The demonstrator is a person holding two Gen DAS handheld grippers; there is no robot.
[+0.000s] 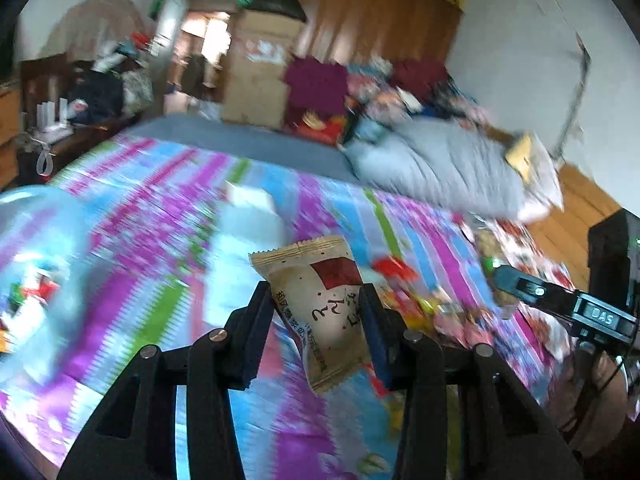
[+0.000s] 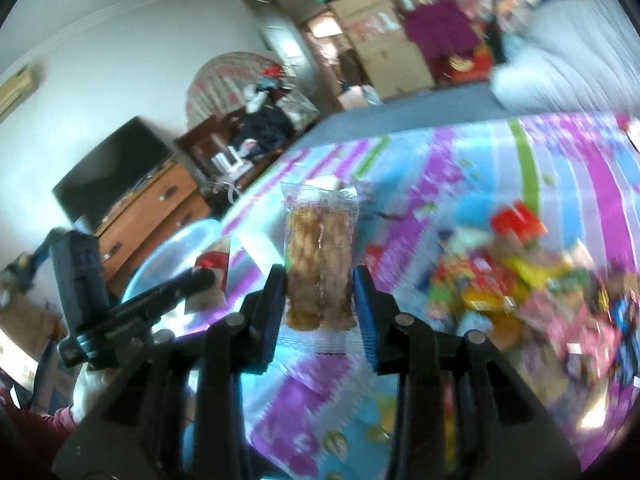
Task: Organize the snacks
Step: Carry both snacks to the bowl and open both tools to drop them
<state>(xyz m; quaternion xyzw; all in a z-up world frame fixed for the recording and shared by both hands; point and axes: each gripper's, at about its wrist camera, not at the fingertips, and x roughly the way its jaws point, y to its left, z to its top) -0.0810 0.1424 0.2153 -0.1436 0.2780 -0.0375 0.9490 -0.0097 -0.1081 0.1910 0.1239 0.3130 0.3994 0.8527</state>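
Left gripper (image 1: 320,304) fingers clamp a tan packet (image 1: 320,312); right gripper (image 2: 320,296) fingers clamp a clear biscuit pack (image 2: 320,264). Carry both level toward the blue tub (image 2: 168,264); grip firm.

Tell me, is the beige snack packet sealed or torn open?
Sealed: the beige snack packet shows an intact crimped top edge, clamped in the left gripper.

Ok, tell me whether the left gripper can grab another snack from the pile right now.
Probably not: the left gripper is already shut on a beige snack packet, lifted above the bedspread. The snack pile lies open, unblocked.
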